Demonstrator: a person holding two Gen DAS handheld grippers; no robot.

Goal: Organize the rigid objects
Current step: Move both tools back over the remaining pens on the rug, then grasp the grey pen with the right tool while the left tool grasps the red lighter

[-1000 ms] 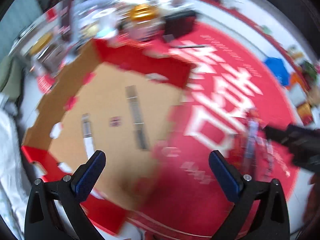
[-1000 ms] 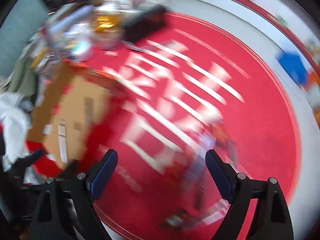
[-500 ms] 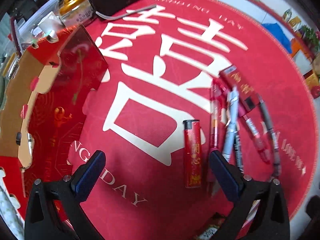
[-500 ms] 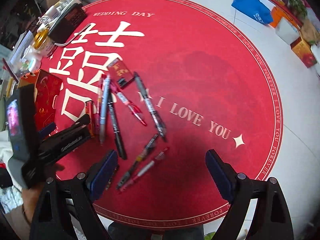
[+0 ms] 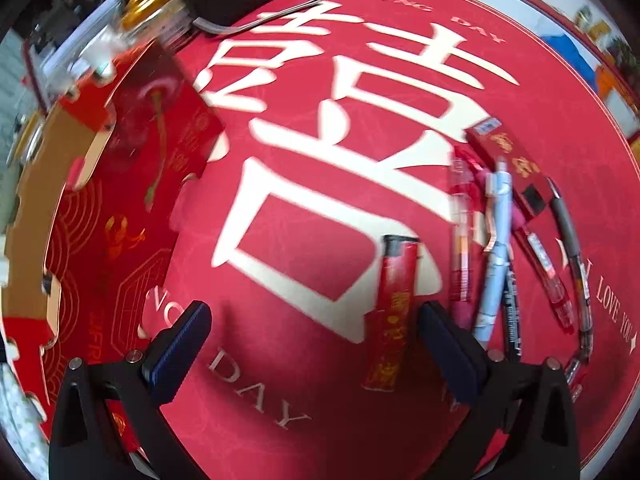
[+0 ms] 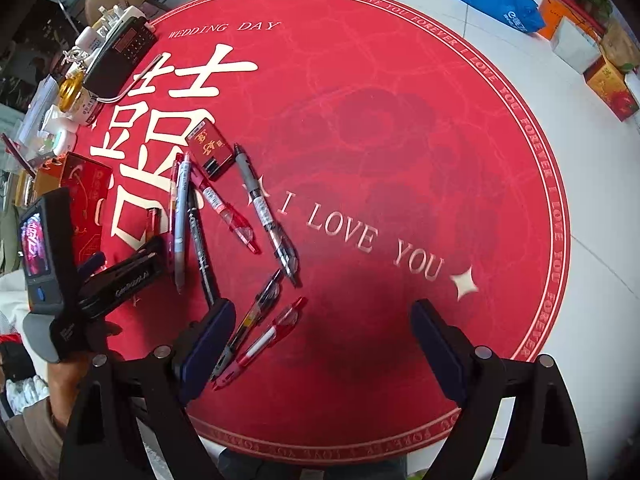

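A red lighter [image 5: 390, 312] lies on the round red mat [image 5: 304, 248], just inside the right finger of my left gripper [image 5: 314, 344], which is open and holds nothing. Several pens lie to its right, among them a pink pen [image 5: 460, 240], a light blue pen [image 5: 496, 248] and a grey pen [image 5: 568, 236], with a small red box [image 5: 508, 164] behind them. My right gripper [image 6: 322, 344] is open above the mat [image 6: 400, 140]. A red pen [image 6: 264, 340] and a dark pen [image 6: 256, 312] lie beside its left finger. The small red box [image 6: 210, 150] is farther back.
An open red cardboard box [image 5: 120, 200] stands at the mat's left edge. Behind it are a black radio [image 6: 120, 52] and a jar with a gold lid [image 6: 72, 88]. On the white tile floor at right are a blue bag [image 6: 500, 0] and cartons [image 6: 608, 84].
Both views swung from the cardboard box's inside over to the mat with the pens. The left gripper then came down closer to the lighter. Both stay open.
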